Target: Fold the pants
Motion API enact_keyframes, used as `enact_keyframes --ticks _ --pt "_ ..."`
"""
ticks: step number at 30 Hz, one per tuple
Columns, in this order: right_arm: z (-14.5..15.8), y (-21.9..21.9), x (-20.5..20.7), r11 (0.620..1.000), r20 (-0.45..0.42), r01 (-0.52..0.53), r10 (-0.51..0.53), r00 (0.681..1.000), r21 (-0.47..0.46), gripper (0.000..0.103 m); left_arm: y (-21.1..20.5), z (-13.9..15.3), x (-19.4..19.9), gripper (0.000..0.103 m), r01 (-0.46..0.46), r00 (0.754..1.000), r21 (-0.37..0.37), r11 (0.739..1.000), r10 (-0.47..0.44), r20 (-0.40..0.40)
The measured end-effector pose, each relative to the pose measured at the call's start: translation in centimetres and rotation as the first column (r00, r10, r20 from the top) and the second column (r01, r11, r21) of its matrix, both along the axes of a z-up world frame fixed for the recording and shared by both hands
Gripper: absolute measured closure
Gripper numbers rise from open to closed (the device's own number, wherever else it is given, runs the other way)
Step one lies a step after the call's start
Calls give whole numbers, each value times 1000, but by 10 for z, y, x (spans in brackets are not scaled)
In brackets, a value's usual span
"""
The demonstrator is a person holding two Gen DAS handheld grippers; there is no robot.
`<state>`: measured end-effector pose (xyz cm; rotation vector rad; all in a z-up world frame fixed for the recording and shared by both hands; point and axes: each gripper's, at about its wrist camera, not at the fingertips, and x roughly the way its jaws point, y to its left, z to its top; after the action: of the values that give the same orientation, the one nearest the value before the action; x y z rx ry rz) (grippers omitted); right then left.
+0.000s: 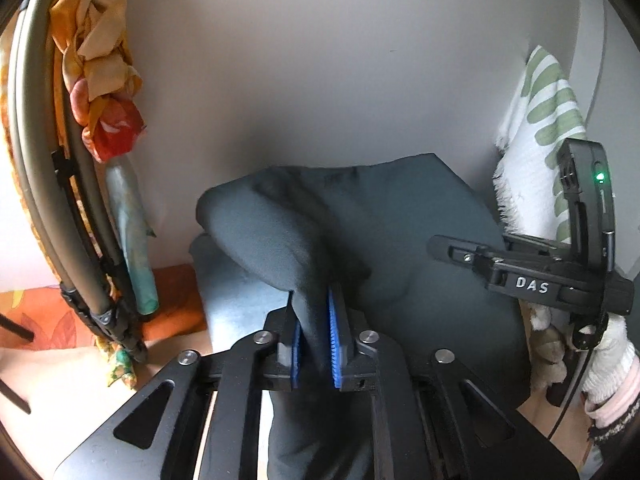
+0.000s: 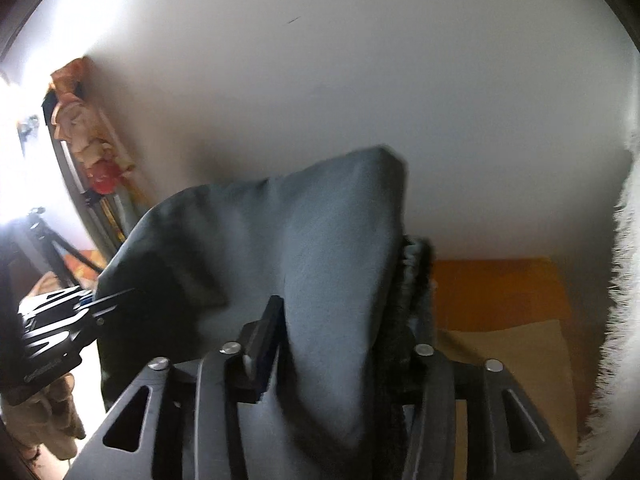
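Observation:
Dark grey-blue pants lie bunched on a surface against a white wall. A fold of them rises into my left gripper, whose blue pads are shut on the cloth. My right gripper reaches in from the right above the pants. In the right wrist view a thick fold of the pants with a dark fuzzy lining fills the space between the fingers of my right gripper. Its right finger is hidden by cloth, so its grip is unclear. My left gripper shows at the left edge on the pants.
A folded grey frame draped with orange patterned cloth leans at the left. A green-and-white striped towel hangs at the right. White fuzzy fabric borders an orange surface. A tripod stands far left.

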<state>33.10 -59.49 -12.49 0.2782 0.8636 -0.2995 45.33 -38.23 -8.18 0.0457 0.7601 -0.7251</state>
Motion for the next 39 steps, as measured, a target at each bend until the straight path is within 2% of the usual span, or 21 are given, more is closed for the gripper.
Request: enact_keyframes --ticks 5,10,12,24,39 --pt "7 -2 -5 999 4 41 -41 999 -20 41 -3 2 1 74 -36 999 10 999 37 -16" --pt "17 -2 -16 996 20 75 -74 997 -41 38 6 5 -3 71 -53 999 19 998 53 2" --pt "23 -1 -22 993 23 90 -88 996 -70 34 12 9 -6 62 -56 998 7 998 56 9" --pt "48 23 -51 992 64 93 -88 994 -87 24 25 40 -43 59 -26 996 9 1000 25 88" --pt "84 58 -93 990 114 93 -81 990 -109 23 46 69 -101 58 2 993 -16 1000 0 120"
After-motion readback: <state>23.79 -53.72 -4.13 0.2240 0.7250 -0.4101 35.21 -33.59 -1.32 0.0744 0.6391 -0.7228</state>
